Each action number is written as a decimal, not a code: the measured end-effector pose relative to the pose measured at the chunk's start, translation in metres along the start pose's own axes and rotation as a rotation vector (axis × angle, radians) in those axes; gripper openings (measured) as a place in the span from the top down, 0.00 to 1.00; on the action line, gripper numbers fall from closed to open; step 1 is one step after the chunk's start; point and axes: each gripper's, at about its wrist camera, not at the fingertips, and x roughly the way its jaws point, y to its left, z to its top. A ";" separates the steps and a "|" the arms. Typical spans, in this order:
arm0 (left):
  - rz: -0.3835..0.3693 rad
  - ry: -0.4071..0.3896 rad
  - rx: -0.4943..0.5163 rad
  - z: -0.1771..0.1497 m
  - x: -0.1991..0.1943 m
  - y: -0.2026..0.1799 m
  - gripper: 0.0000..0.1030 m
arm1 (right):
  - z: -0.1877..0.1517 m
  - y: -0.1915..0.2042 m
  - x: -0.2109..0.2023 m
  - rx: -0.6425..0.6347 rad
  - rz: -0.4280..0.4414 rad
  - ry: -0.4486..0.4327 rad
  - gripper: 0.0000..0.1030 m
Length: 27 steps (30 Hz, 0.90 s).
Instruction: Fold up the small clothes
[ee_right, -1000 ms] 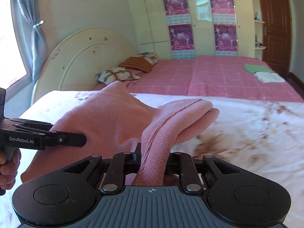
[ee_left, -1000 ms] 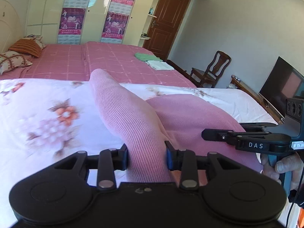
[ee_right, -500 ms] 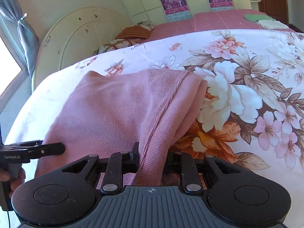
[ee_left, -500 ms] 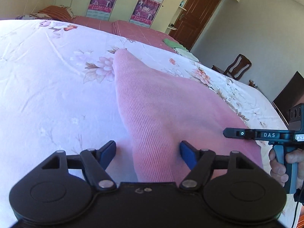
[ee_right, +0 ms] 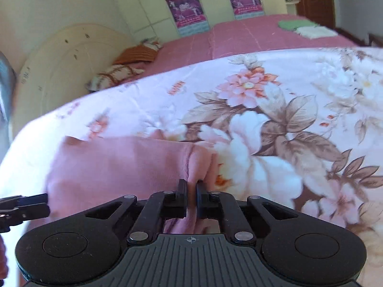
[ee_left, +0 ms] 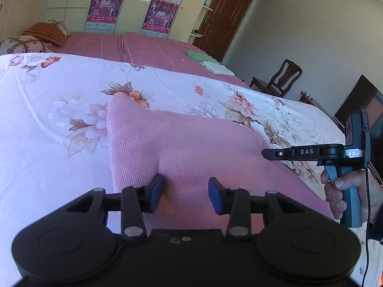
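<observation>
A pink knit garment (ee_left: 182, 143) lies folded flat on the floral sheet (ee_left: 47, 110). My left gripper (ee_left: 185, 191) is open over its near edge, blue pads apart, holding nothing. My right gripper (ee_right: 190, 191) is shut on the pink garment's (ee_right: 115, 160) right corner, a fold of knit pinched between its fingers. The right gripper also shows in the left wrist view (ee_left: 268, 154) at the garment's right side. The left gripper's fingers (ee_right: 36, 202) show at the left edge of the right wrist view.
A pink checked bed (ee_left: 148, 50) lies beyond with folded green (ee_left: 198, 56) and white (ee_left: 217, 68) clothes and pillows (ee_left: 45, 33). A wooden chair (ee_left: 280, 79) and dark screen (ee_left: 366, 105) stand at the right. The headboard (ee_right: 59, 67) is at the left.
The lifted garment came down flat on the sheet. My left gripper opened and let go of it. My right gripper kept its hold and drew back toward the near corner.
</observation>
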 end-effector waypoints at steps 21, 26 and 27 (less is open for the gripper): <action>0.131 -0.023 -0.014 -0.087 -0.080 -0.021 0.61 | -0.094 0.059 -0.101 -0.196 0.026 0.045 0.75; 0.109 -0.017 -0.062 -0.096 -0.085 -0.018 0.60 | -0.097 0.034 -0.096 -0.126 -0.015 0.055 0.91; 0.118 -0.007 -0.068 -0.100 -0.085 -0.017 0.60 | -0.100 0.031 -0.095 -0.118 -0.017 0.068 0.91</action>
